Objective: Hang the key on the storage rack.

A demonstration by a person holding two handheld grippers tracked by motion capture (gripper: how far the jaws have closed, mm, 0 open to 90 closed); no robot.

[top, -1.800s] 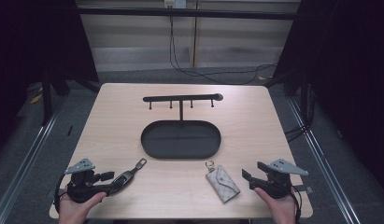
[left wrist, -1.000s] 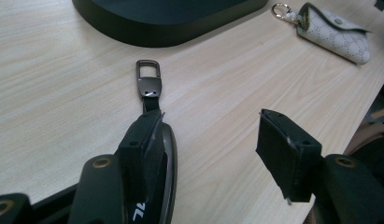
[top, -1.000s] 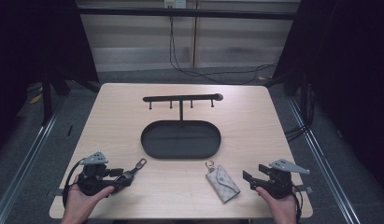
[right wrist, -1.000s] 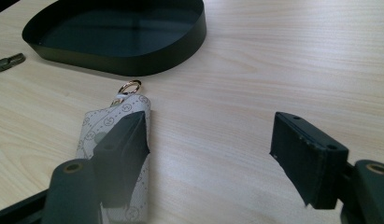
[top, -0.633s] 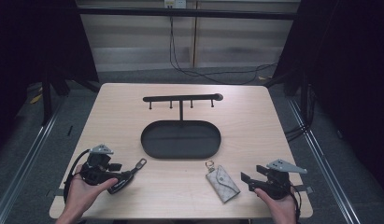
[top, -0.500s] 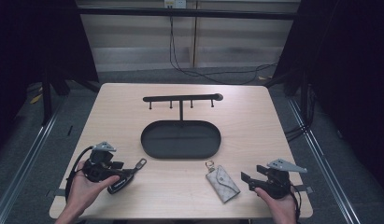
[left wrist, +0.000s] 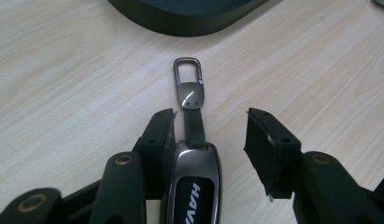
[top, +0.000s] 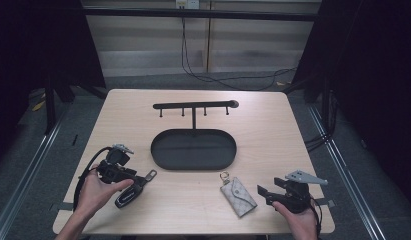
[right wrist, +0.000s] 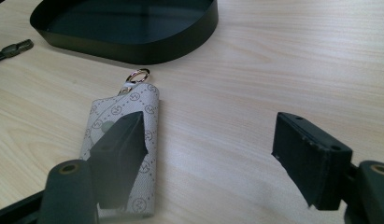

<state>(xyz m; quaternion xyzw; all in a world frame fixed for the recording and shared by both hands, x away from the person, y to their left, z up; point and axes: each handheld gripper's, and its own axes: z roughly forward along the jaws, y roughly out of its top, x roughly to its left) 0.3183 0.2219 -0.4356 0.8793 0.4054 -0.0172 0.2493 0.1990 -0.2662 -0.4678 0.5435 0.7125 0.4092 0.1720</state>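
Note:
A dark car key fob (left wrist: 194,177) with a short strap and metal clasp (left wrist: 189,91) lies on the table between the jaws of my left gripper (left wrist: 209,119). Those jaws have just been closing. One pad touches the fob's side and the other stands apart from it. From above, the left gripper (top: 134,184) sits over the fob (top: 129,196) at the front left. A grey patterned key pouch (right wrist: 110,112) with a ring lies flat. My right gripper (right wrist: 209,123) is open beside it, its jaws just opening, one jaw in front of the pouch. From above, the pouch (top: 238,196) lies left of the right gripper (top: 265,191).
A black oval tray (top: 193,150) sits mid-table, with a hook rack (top: 193,105) standing on a post at its far rim. The tray's wall (left wrist: 189,14) is just beyond the fob's clasp. Bare wood lies between the two hands.
My left hand has moved right and a little farther up the table, over the fob, and its jaws have narrowed around it. The right hand has stayed in place.

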